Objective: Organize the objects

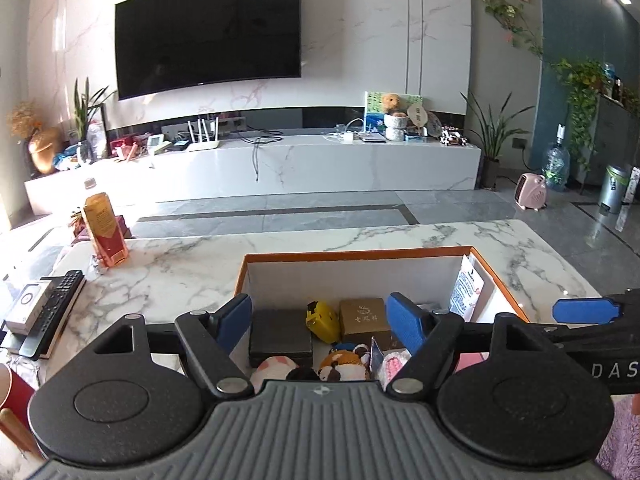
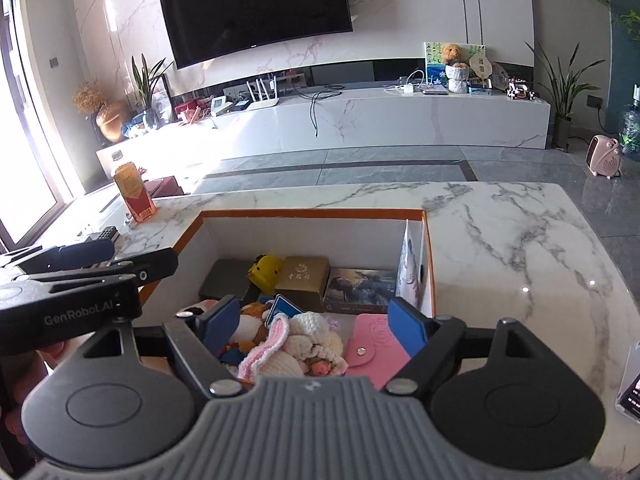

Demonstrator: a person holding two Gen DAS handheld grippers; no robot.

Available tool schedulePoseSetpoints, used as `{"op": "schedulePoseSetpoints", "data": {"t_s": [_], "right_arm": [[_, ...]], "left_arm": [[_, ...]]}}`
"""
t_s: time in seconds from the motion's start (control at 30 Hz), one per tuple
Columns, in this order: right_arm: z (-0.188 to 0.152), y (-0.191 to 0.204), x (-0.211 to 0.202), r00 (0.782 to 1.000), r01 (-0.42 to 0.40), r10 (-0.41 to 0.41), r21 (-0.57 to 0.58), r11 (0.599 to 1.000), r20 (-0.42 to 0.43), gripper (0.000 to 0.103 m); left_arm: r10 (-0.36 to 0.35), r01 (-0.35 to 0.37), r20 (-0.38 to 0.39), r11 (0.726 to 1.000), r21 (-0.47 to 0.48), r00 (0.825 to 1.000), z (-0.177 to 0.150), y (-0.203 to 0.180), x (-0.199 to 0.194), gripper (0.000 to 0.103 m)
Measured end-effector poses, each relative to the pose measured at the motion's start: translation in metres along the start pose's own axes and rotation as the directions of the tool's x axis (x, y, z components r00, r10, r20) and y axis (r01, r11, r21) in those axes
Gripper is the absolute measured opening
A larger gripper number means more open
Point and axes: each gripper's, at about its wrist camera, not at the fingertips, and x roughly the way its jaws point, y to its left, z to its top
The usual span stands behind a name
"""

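Left wrist view: the left gripper (image 1: 320, 320) hangs with jaws spread wide and empty above the orange-rimmed box (image 1: 360, 255) at frame centre on the desk (image 1: 180, 264); toys and small boxes lie inside.

Right wrist view: the right gripper (image 2: 310, 326) gapes empty over a pink wallet (image 2: 370, 346). Packing looks finished; next, I'd guess, fetch the bottle (image 2: 134, 192), upper left.

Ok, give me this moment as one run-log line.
left gripper: open, empty | right gripper: open, empty | both above orange-rimmed box | box holds gold box, pink wallet, knitted toys | marble table
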Motion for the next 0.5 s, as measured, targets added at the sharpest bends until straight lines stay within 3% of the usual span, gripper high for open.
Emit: {"op": "schedulePoseSetpoints", "data": {"t_s": [0.2, 0.37, 0.5], "right_arm": [[-0.015, 0.000, -0.007, 0.999, 0.045, -0.045, -0.009, 0.999, 0.021, 0.087], [-0.028, -0.002, -0.002, 0.998, 0.068, -0.068, 0.004, 0.998, 0.008, 0.089], [-0.039, -0.002, 0.008, 0.996, 0.085, -0.085, 0.007, 0.996, -0.008, 0.089]], "left_arm": [[0.039, -0.040, -0.035, 0.999, -0.016, 0.999, -0.018, -0.003, -0.003, 0.088], [0.008, -0.014, -0.093, 0.998, -0.069, 0.996, -0.036, 0.002, 0.002, 0.088], [-0.003, -0.003, -0.119, 0.999, -0.052, 0.993, -0.047, 0.000, 0.010, 0.088]]}}
